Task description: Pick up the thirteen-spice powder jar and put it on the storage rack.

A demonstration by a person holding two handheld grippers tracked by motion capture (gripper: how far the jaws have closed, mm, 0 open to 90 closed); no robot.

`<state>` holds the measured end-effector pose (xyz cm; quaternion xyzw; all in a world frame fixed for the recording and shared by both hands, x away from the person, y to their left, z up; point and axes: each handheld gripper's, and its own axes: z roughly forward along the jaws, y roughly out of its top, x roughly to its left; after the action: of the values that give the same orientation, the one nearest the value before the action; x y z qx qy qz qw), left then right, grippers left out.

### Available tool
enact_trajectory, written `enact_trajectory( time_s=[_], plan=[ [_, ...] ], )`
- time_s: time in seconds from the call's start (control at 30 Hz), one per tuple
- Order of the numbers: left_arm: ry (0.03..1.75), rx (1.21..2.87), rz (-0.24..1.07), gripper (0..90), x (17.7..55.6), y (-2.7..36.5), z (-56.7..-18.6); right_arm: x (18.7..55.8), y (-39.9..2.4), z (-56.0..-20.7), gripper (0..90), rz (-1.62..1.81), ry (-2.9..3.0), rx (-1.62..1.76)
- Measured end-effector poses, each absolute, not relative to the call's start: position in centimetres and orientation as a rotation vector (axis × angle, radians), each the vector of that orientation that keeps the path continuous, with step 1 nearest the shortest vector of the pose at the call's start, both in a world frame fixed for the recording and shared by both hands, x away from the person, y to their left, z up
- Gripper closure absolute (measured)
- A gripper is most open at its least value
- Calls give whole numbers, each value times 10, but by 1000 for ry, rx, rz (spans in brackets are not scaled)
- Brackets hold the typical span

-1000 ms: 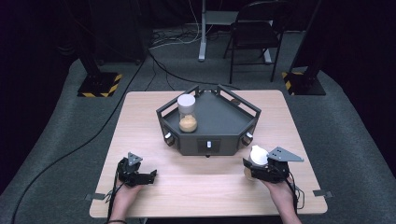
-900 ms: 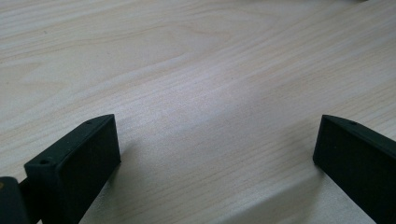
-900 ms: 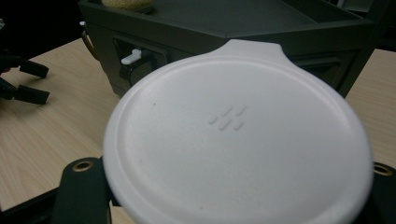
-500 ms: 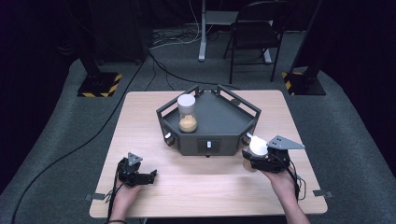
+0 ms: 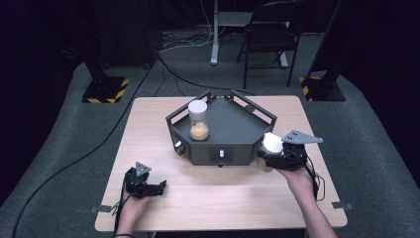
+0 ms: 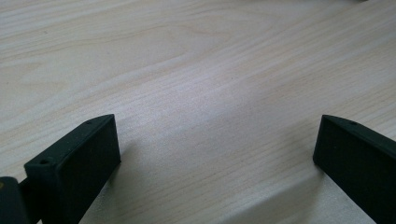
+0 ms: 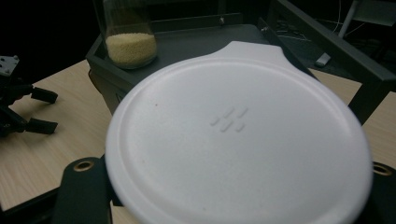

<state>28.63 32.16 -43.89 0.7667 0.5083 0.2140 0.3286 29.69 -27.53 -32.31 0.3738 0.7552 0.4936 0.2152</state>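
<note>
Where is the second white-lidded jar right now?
In the high view the second jar sits in the right claw at the black tray's front-right corner; the right gripper view shows its white lid up close.

The pale wooden table (image 6: 196,79) shows fine, matt grain. On it sits a dark matt metal-looking angular tray (image 5: 233,130), and in the tray a clear glossy jar of yellow grains (image 7: 130,39). Beside the tray, a white round lid (image 7: 238,149) looks like smooth matt plastic.

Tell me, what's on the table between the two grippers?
Nothing: between the left gripper and the right gripper, the high view shows bare wooden table. The dark tray sits farther back.
</note>
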Motion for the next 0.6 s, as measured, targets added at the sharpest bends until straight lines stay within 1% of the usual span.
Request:
enact_trajectory(
  time_s=[0.6],
  plan=[
    [1330,2006,560,0,286,322,-439,322,-260,-287,289,1384,2069,1010]
  ],
)
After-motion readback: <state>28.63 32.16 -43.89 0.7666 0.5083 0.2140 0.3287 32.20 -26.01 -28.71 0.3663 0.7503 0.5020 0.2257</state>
